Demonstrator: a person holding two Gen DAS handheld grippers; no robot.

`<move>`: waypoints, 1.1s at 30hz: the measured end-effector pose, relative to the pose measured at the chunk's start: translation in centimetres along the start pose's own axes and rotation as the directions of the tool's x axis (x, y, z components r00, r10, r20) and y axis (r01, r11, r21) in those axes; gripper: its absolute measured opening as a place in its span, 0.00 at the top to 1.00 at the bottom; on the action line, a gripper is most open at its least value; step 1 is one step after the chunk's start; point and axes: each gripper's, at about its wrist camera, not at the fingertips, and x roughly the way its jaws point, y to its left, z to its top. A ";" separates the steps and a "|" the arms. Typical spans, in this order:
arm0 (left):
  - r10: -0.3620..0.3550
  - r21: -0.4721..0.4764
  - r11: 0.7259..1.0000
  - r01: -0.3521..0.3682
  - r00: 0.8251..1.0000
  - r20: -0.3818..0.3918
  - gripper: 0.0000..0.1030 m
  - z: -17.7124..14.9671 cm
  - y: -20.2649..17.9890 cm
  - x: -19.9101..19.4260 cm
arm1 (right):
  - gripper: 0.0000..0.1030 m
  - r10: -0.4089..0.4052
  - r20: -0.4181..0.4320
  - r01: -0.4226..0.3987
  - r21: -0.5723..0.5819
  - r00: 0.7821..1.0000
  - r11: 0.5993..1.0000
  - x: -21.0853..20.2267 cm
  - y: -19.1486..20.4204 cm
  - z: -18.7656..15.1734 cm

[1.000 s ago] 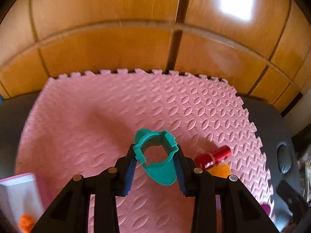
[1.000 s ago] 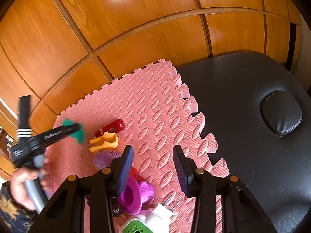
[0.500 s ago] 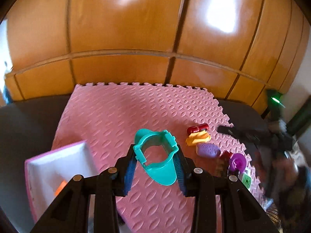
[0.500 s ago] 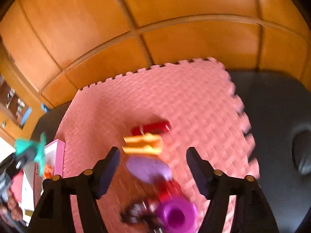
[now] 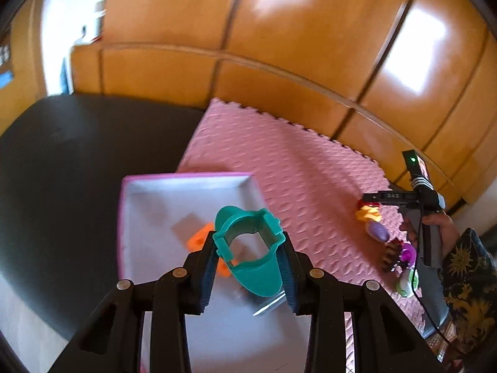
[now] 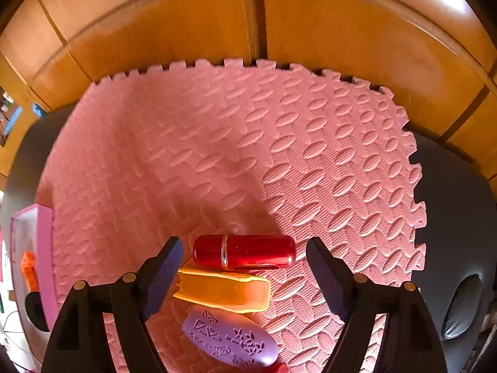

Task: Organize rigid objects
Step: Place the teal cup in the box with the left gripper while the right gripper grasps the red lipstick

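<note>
My left gripper is shut on a teal plastic ring piece and hangs above a pink-rimmed white tray that holds an orange toy. My right gripper points down over the pink foam mat, its jaws opening wide with nothing pressed between them. Between and under its fingers lie a red capsule, a yellow-orange block and a purple patterned oval. In the left wrist view the right gripper hovers over that same pile.
The mat lies on a black padded surface against a wooden panelled wall. More small toys sit at the mat's right edge by a person's hand. The tray shows at the right wrist view's left edge.
My left gripper carried the teal piece leftward from over the mat to above the tray. My right gripper swung over the red, yellow and purple objects and spread its jaws wide.
</note>
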 end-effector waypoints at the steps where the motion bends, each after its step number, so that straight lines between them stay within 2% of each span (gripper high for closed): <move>1: 0.005 -0.010 1.000 -0.005 1.000 -0.003 0.64 -0.2 0.6 0.0 | 0.20 -0.006 -0.006 0.006 0.001 1.000 1.000 0.3 0.0 0.1; 5: 0.017 -0.042 0.999 -0.017 1.000 -0.007 0.64 -1.2 1.8 -0.2 | 0.20 -0.002 -0.042 0.003 0.028 0.999 1.000 2.2 0.2 0.3; 6: 0.021 -0.045 0.999 -0.021 1.000 -0.005 0.64 -1.4 2.0 -0.3 | 0.24 -0.001 -0.051 0.003 0.026 0.999 1.000 2.6 0.4 0.2; 7: 0.024 -0.047 0.999 -0.025 1.000 -0.004 0.64 -1.6 2.1 -0.3 | 0.27 -0.022 -0.038 0.022 0.009 0.999 1.000 2.6 0.7 0.2; 9: 0.031 -0.051 0.998 -0.031 1.000 0.000 0.64 -1.8 2.4 -0.5 | 0.27 -0.017 -0.033 0.017 0.002 0.999 1.000 2.8 1.4 0.1; 14: 0.057 -0.078 0.995 -0.056 0.998 0.003 0.64 -2.7 3.7 -1.3 | 0.27 -0.050 0.074 0.054 -0.055 0.996 0.997 0.8 4.0 0.1; 16: 0.067 -0.094 0.993 -0.067 0.998 -0.001 0.64 -3.4 4.4 -1.6 | 0.27 -0.034 0.134 0.046 -0.085 0.990 0.995 -0.9 5.5 0.0; 18: 0.077 -0.107 0.991 -0.078 0.997 -0.007 0.64 -4.2 5.1 -1.9 | 0.27 0.016 0.179 0.007 -0.127 0.984 0.992 -2.7 7.5 -0.4; 21: 0.088 -0.115 0.989 -0.090 0.996 -0.022 0.64 -5.4 5.8 -2.1 | 0.27 0.107 0.204 -0.061 -0.221 0.973 0.973 -4.5 10.5 -2.2; 24: 0.093 -0.103 0.990 -0.096 0.995 -0.032 0.64 -6.2 6.1 -2.0 | 0.27 0.159 0.188 -0.094 -0.313 0.969 0.945 -5.0 13.9 -5.4; 28: 0.087 -0.066 0.994 -0.089 0.996 -0.025 0.64 -6.3 5.6 -1.7 | 0.27 0.132 0.175 -0.058 -0.373 0.976 0.926 -4.0 15.3 -9.1; 33: 0.118 -0.013 0.993 -0.118 0.993 -0.010 0.64 -4.9 5.0 0.1 | 0.27 0.094 0.136 -0.038 -0.368 0.986 0.929 -1.8 14.2 -12.4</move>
